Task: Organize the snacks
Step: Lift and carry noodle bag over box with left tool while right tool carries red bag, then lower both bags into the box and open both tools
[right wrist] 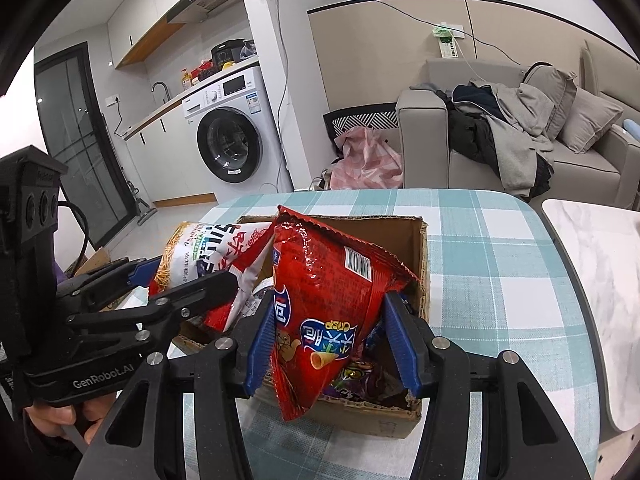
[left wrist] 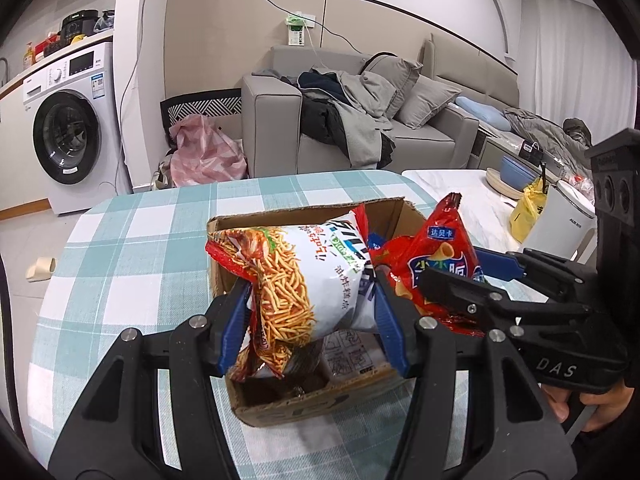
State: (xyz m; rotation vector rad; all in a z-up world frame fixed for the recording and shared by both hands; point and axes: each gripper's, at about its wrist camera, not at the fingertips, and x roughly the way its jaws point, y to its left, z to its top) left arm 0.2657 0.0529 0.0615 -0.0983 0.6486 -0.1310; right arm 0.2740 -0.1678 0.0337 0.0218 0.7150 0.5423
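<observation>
Cardboard box [left wrist: 320, 400] sits open on the checked tablecloth [left wrist: 140, 240], its inside largely hidden by two snack bags held over it. The left gripper [left wrist: 312, 320] clamps a white bag of fried sticks [left wrist: 296, 276], whose lower end hangs crumpled into the box. The right gripper [right wrist: 332, 344] pinches a red bag of cone crisps [right wrist: 332, 300], tip down inside the rim. Beneath it, small purple packets [right wrist: 360, 376] lie in the box, their print too blurred to read.
</observation>
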